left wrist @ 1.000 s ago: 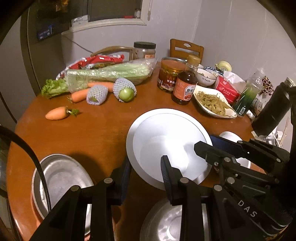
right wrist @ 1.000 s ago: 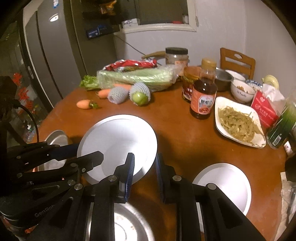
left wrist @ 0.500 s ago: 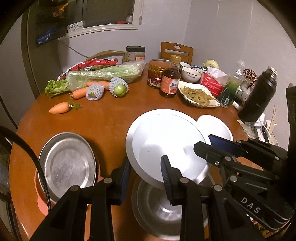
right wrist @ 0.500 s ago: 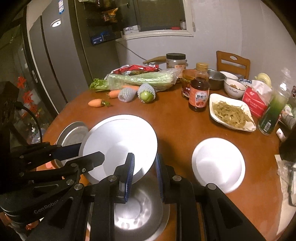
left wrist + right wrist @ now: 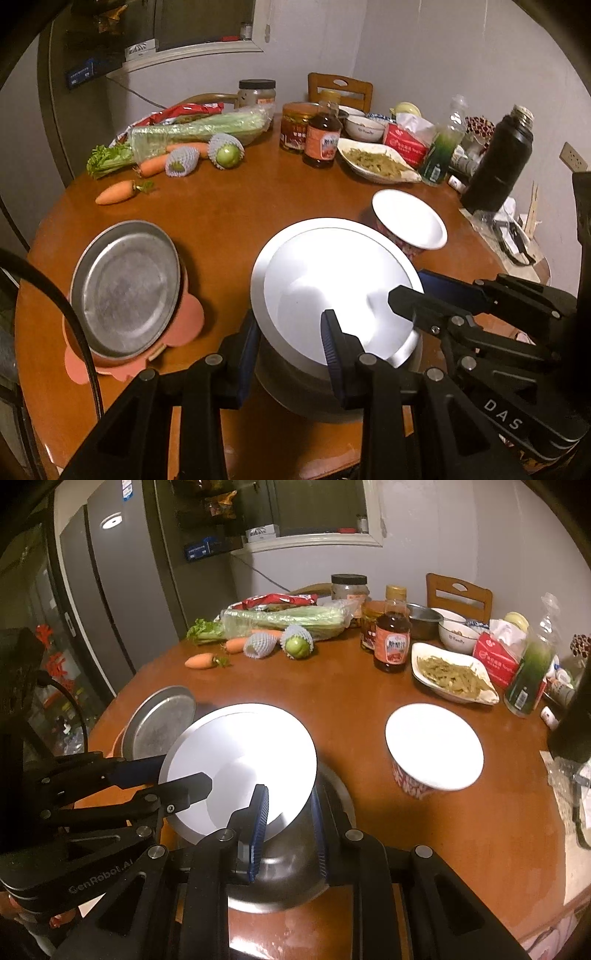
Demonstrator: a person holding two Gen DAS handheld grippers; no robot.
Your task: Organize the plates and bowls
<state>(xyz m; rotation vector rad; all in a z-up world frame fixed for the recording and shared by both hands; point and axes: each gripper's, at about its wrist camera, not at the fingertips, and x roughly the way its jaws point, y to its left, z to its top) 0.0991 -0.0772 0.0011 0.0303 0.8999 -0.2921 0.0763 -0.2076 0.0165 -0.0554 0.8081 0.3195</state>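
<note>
Round and brown, the desk (image 5: 229, 218) carried food clutter along its far edge and dishes along its near edge. The steel basin (image 5: 306, 384) at the near edge served as the landmark for all positions below.

The white plate (image 5: 332, 291) was held in the air directly above the steel basin, tilted, with its far rim higher than its near rim. Both grippers held it. The left gripper (image 5: 290, 343) had its fingers set narrow on the near-left rim, one finger under the plate and one over it. The right gripper (image 5: 286, 819) had its fingers almost fully closed on the near-right rim in the same manner. The two grips lay close together on the near arc, so the plate extended away from the fingers toward the far side of the desk.

The white bowl (image 5: 434, 749), with a red pattern on its outer wall, stood to the right of the steel basin, apart from it. The steel plate (image 5: 125, 288) rested on a pink mat (image 5: 184, 325) to the left of the basin.

Judgement: the plate was centred over the basin, so a descent would seat it there; reaching the steel plate would need a leftward carry. Neither gripper was clearly nearer to the basin.
</note>
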